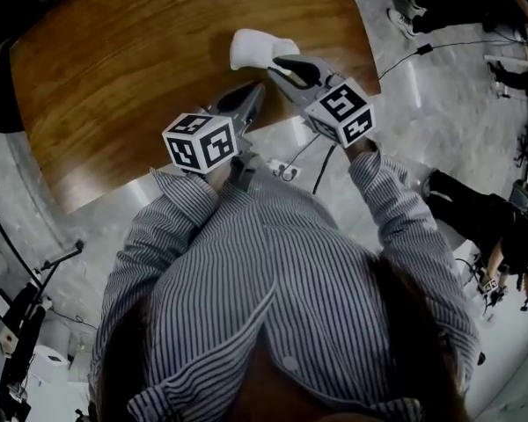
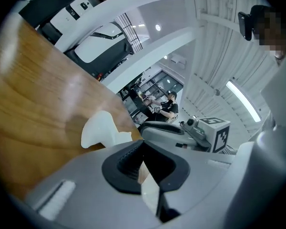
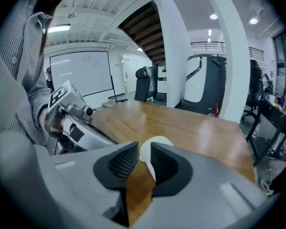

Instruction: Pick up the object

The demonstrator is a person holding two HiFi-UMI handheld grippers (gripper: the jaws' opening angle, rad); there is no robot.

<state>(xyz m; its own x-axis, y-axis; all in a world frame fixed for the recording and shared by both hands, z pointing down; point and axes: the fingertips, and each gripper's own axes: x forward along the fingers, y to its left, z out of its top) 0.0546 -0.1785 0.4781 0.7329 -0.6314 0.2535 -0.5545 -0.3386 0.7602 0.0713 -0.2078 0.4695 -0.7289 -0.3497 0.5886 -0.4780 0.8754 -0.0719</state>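
Pickup not yet made: white object (image 1: pixel 257 47) lies on wooden table (image 1: pixel 114 86) near its edge. Right gripper (image 1: pixel 280 62) poised at it, jaws slightly apart, nothing clamped. Left gripper (image 1: pixel 256 90) tips together, empty. Remaining: grasp and lift

A wooden table (image 1: pixel 114 86) was set on a grey marbled floor (image 1: pixel 440 121), across which a black cable (image 1: pixel 401 62) was laid at the far right. A person in dark clothes (image 1: pixel 497 227) was seen at the right. A whiteboard (image 3: pixel 81 75) was mounted on a far wall, a black office chair (image 3: pixel 145 82) beside it.
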